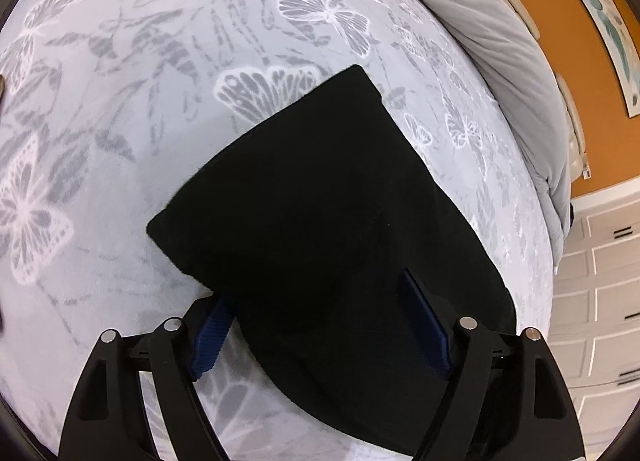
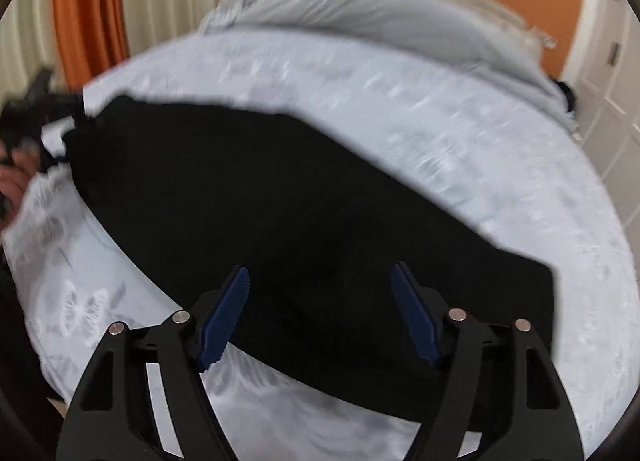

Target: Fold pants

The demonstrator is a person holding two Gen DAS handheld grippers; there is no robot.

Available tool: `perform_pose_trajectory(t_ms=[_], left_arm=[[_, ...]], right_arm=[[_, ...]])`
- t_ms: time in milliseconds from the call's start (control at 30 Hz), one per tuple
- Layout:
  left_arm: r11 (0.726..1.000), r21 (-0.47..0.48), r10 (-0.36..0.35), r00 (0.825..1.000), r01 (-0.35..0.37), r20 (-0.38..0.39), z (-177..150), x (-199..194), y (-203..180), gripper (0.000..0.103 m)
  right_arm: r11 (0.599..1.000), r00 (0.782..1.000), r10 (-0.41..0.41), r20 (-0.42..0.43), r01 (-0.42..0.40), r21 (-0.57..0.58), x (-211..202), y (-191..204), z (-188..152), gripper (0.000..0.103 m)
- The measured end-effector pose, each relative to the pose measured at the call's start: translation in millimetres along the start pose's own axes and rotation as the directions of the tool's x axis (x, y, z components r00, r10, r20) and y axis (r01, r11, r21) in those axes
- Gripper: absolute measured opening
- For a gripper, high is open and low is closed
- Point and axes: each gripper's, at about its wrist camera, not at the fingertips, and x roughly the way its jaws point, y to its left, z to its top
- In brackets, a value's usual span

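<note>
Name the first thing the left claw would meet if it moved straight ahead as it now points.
Most likely the black pants, lying on the butterfly blanket directly ahead of the open left claw; depth is uncertain.

So the black pants (image 1: 332, 229) are lying folded into a thick wedge on the bed (image 1: 120, 141), which is wearing a pale grey spread printed with white butterflies. The left gripper (image 1: 320, 325) is hovering right over the near end, jaws spread wide with the blue pads either side of the fabric. A grey pillow (image 1: 500, 73) is sitting along the orange wall (image 1: 560, 1).
</note>
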Motion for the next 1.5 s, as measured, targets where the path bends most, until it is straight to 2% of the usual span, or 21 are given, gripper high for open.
perform_pose_trajectory(t_ms=[67,133,233,300,367,433,467,533,633,700,767,867,967,1067,1133,1233,1333,1367,1433,1467,1500], left_arm=[[1.000,0.001,-0.001,1.000,0.001,-0.005,0.7,0.7,0.4,0.080],[1.000,-0.004,-0.007,1.000,0.007,-0.010,4.7,3.3,0.0,0.080],[1.000,-0.005,-0.023,1.000,0.023,-0.017,6.7,2.5,2.0,0.078],[0.999,-0.020,-0.031,0.999,0.031,-0.015,6.5,1.7,3.7,0.078],[1.000,-0.021,-0.024,1.000,0.024,-0.011,5.8,2.0,2.8,0.078],[1.000,-0.019,-0.011,1.000,0.011,-0.004,3.2,1.5,0.4,0.078],[1.000,-0.017,-0.006,1.000,0.006,-0.001,2.9,1.7,-0.8,0.078],[1.000,-0.021,-0.005,1.000,0.005,0.002,2.8,1.7,-1.2,0.078],[0.998,-0.050,-0.027,1.000,0.027,-0.004,5.0,0.8,3.7,0.075],[0.998,-0.056,-0.017,1.000,0.017,0.001,5.3,-1.0,5.8,0.050],[0.998,-0.059,-0.016,1.000,0.017,0.007,5.1,-4.0,5.4,0.026],[0.998,-0.032,-0.052,0.998,0.053,0.032,2.7,-14.3,-6.7,0.022],[0.998,0.009,-0.059,0.995,0.058,0.076,-3.3,-23.8,-22.2,0.020],[0.997,0.044,-0.071,0.992,0.066,0.107,-11.3,-29.3,-40.4,0.018],[0.990,0.122,-0.089,0.985,0.071,0.148,-22.3,-40.9,-65.6,0.017],[0.955,0.292,-0.123,0.968,0.056,0.218,-51.0,-64.3,-115.9,0.017],[0.877,0.475,-0.201,0.954,0.073,0.224,-100.5,-82.3,-173.5,0.017],[0.841,0.534,-0.224,0.952,0.082,0.206,-123.6,-83.0,-195.3,0.017],[0.798,0.594,-0.228,0.964,0.103,0.139,-155.8,-70.3,-223.5,0.018],[0.781,0.614,-0.218,0.970,0.110,0.103,-168.1,-60.3,-232.6,0.022],[0.758,0.642,-0.194,0.980,0.118,0.050,-187.1,-40.5,-244.1,0.033]], right_arm=[[1.000,1.000,0.006,-0.028,-0.006,0.007,19.3,-0.6,-3.9,0.056],[0.999,0.999,-0.044,-0.010,0.045,0.023,18.0,-6.1,2.1,0.022],[0.986,0.995,0.040,0.089,-0.053,0.157,-13.6,-20.0,19.4,0.018],[0.983,0.986,0.104,0.127,-0.121,0.138,-16.6,-6.1,37.2,0.018],[0.983,0.989,0.146,0.034,-0.149,0.108,11.7,10.9,36.9,0.023],[0.990,0.992,0.123,-0.040,-0.120,0.081,41.7,24.3,26.4,0.026],[0.992,0.994,0.107,-0.008,-0.106,0.063,37.7,27.4,28.0,0.031],[0.992,0.994,0.113,-0.003,-0.113,0.048,21.0,29.6,37.5,0.051],[0.990,0.984,0.088,0.153,-0.103,0.092,-23.6,8.3,41.8,0.073],[0.988,0.980,0.032,0.198,-0.061,0.144,-41.1,-14.3,40.4,0.084],[0.969,0.980,-0.028,0.195,-0.022,0.247,-51.9,-50.3,34.4,0.084],[0.917,0.987,-0.060,0.148,-0.004,0.398,-57.7,-92.3,21.6,0.084],[0.855,0.991,-0.041,0.130,-0.033,0.517,-56.9,-124.5,10.9,0.084],[0.841,0.990,-0.066,0.123,-0.011,0.540,-65.7,-133.0,0.8,0.084],[0.845,0.988,-0.088,0.129,0.005,0.535,-73.5,-138.0,-3.9,0.084],[0.835,0.983,-0.119,0.140,0.022,0.550,-83.0,-153.0,-6.8,0.084],[0.816,0.981,-0.123,0.150,0.014,0.577,-87.2,-170.1,-8.8,0.084],[0.814,0.981,-0.123,0.151,0.013,0.581,-88.8,-173.8,-9.6,0.084],[0.816,0.982,-0.119,0.149,0.011,0.578,-90.5,-179.0,-10.0,0.084],[0.819,0.982,-0.118,0.148,0.012,0.573,-90.3,-181.2,-10.1,0.084],[0.821,0.983,-0.119,0.143,0.016,0.571,-88.8,-182.7,-10.0,0.084]])
